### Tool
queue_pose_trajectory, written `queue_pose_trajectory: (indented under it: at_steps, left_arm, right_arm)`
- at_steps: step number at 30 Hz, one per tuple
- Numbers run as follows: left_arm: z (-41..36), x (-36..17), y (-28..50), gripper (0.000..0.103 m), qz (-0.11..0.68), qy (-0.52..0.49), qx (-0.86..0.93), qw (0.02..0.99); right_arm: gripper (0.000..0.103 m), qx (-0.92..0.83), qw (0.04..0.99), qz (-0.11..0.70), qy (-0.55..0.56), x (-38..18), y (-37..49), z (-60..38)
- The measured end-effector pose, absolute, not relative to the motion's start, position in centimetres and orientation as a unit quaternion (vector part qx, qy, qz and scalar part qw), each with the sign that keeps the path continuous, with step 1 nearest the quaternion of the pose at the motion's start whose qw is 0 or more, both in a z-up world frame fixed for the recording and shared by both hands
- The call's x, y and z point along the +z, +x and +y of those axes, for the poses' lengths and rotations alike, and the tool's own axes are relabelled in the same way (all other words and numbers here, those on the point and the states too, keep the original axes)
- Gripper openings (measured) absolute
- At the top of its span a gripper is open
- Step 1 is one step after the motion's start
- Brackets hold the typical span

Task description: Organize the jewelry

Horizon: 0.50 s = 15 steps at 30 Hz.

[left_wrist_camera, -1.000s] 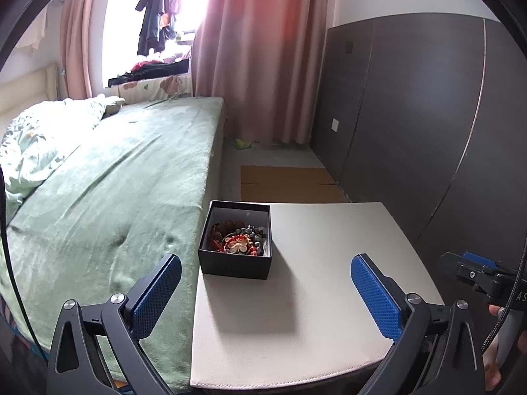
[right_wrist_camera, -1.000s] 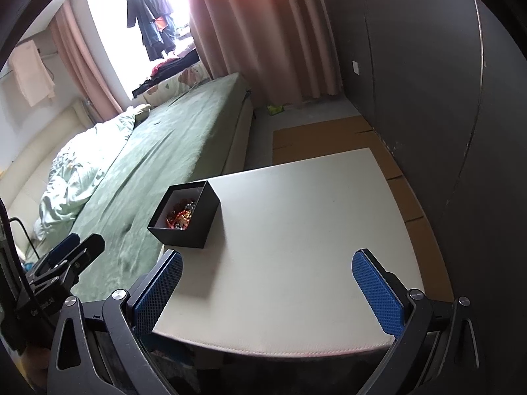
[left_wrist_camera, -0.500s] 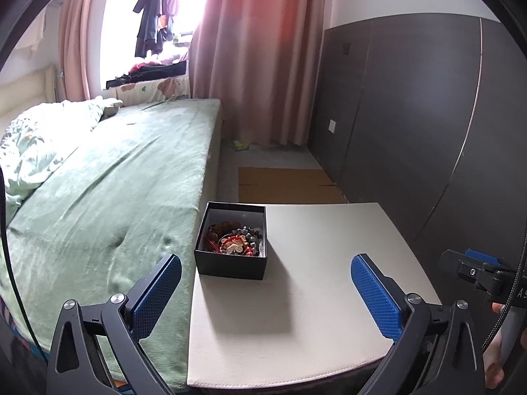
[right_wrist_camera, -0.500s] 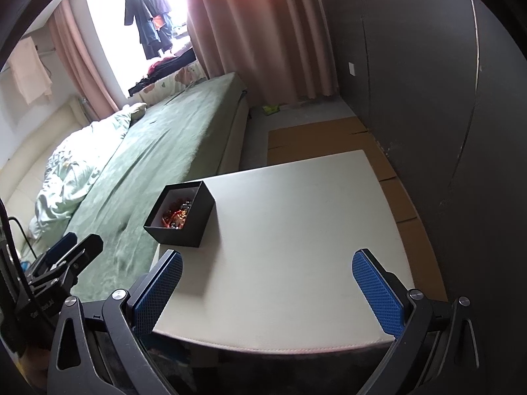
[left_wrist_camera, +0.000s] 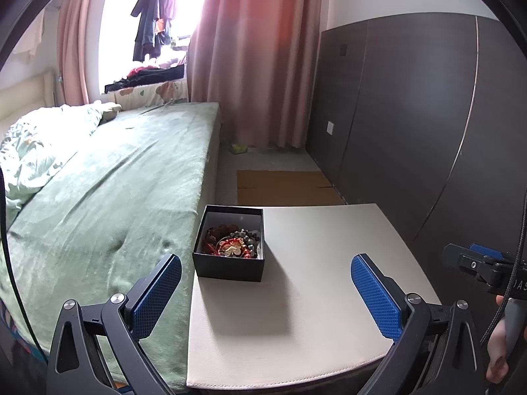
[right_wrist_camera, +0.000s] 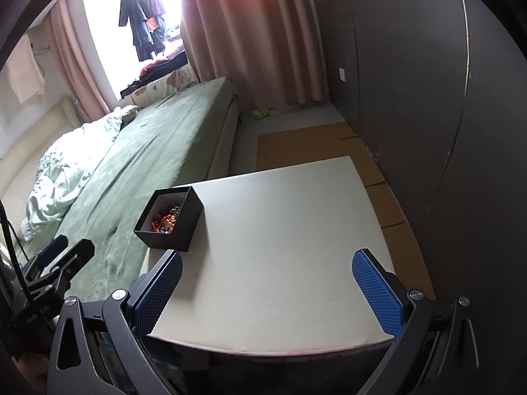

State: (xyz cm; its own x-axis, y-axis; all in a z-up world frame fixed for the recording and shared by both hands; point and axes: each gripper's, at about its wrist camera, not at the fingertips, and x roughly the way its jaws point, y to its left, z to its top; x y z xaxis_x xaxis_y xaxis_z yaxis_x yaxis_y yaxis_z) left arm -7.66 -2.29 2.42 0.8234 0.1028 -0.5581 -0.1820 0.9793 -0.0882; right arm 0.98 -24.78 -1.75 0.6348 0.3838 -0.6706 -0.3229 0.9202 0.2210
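A small black box [left_wrist_camera: 229, 267] stands open on the left part of a white table [left_wrist_camera: 313, 296], next to the bed. Inside lies a tangle of jewelry [left_wrist_camera: 232, 243]: red and dark beads and a gold piece. The box also shows in the right wrist view [right_wrist_camera: 184, 227], with the jewelry [right_wrist_camera: 166, 220] inside. My left gripper [left_wrist_camera: 265, 289] is open and empty, held back near the table's front edge. My right gripper [right_wrist_camera: 266, 291] is open and empty over the front of the table [right_wrist_camera: 280, 247]. The right gripper also shows at the right edge of the left wrist view [left_wrist_camera: 484, 263].
A bed with a green cover [left_wrist_camera: 108, 191] runs along the table's left side. A dark panelled wall [left_wrist_camera: 411, 115] stands on the right. Flattened cardboard [left_wrist_camera: 283, 187] lies on the floor beyond the table. Pink curtains [left_wrist_camera: 257, 65] hang at the back.
Both views have shifted slightly; the box sits a little more to the left in the left wrist view. Both grippers stay open and empty.
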Motion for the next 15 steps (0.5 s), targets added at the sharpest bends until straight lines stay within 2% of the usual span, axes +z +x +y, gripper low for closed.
queue_pose_trajectory:
  at_steps: [15]
  left_arm:
    - [-2.06,2.48,-7.24,0.103,0.29,-0.067,0.079,0.951]
  right_arm:
    - [0.103,0.183,0.907,0.38,0.024,-1.67,1.52,-25.26]
